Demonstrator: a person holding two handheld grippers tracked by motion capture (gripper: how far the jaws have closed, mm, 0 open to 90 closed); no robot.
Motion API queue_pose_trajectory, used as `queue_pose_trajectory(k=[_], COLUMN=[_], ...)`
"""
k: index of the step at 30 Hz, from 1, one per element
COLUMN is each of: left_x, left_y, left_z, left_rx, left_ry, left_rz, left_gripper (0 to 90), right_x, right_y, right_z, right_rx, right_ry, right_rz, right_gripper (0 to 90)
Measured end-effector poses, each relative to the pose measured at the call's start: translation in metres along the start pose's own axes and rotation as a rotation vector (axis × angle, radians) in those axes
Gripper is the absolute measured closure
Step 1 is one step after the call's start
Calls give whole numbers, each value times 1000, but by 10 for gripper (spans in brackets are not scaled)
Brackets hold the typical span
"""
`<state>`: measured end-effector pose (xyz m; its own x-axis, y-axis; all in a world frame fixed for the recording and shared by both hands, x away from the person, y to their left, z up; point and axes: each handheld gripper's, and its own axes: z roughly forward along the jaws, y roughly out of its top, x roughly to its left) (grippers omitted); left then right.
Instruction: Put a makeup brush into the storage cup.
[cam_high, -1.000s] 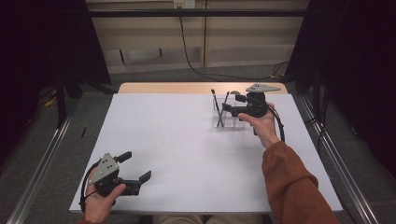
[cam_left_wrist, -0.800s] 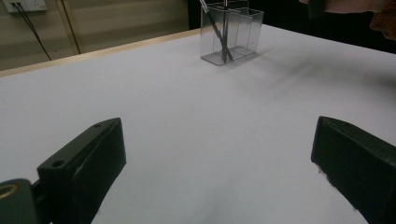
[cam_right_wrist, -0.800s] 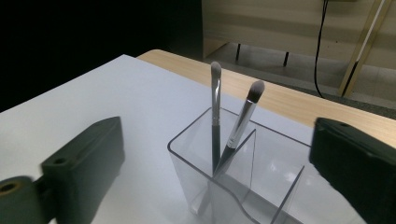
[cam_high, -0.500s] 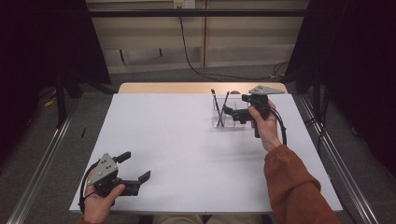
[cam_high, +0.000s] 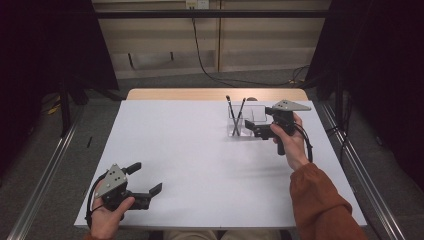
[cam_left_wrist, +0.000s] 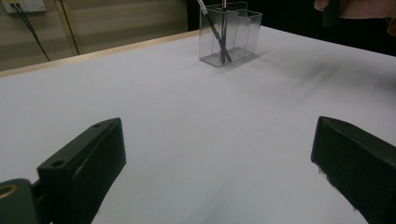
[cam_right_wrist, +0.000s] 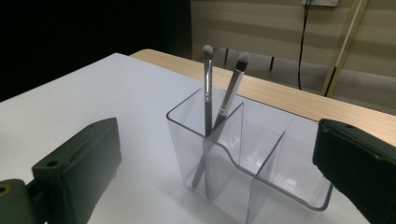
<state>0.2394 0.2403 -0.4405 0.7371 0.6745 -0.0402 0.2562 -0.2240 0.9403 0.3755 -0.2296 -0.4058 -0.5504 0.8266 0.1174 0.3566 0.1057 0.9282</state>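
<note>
A clear plastic organizer (cam_high: 248, 121) with several compartments stands at the far right of the white table (cam_high: 200, 150). Two makeup brushes (cam_high: 235, 114) stand crossed in its left compartment, bristles up. My right gripper (cam_high: 258, 121) is just to its right, pointing at it. Its jaws have just opened wider and hold nothing. In the right gripper view the organizer (cam_right_wrist: 266, 163) and the brushes (cam_right_wrist: 208, 93) sit ahead of the open right gripper (cam_right_wrist: 219, 172). My left gripper (cam_high: 146, 178) rests open at the near left corner. The left gripper view shows the organizer (cam_left_wrist: 233, 37) far beyond the open left gripper (cam_left_wrist: 219, 158).
A bare wooden strip (cam_high: 175, 94) runs along the table's far edge. Metal rails (cam_high: 45, 165) lie on the floor on both sides. Dark curtains and a cabinet with a hanging cable (cam_high: 200, 45) stand behind.
My right gripper has drawn a little to the right, away from the organizer, and its jaws stand wider. The left gripper has stayed put.
</note>
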Motion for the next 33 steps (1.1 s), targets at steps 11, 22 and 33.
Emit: queue_pose_trajectory(k=[11,22,33], left_x=[3,5,6], left_y=[0,-1,0], left_z=[-2,-5,-6], left_rx=[-10,-20,-27], left_ry=[11,36,37], left_rz=[-1,-11,-7], left_gripper=[30,28,25], right_x=[10,15,17], right_y=[-7,-20,-33], right_z=[-17,-39,-65], right_rx=[-23,-38,-41], right_ry=[24,5,-3], right_rz=[-2,-5,-13], right_gripper=[8,10,13])
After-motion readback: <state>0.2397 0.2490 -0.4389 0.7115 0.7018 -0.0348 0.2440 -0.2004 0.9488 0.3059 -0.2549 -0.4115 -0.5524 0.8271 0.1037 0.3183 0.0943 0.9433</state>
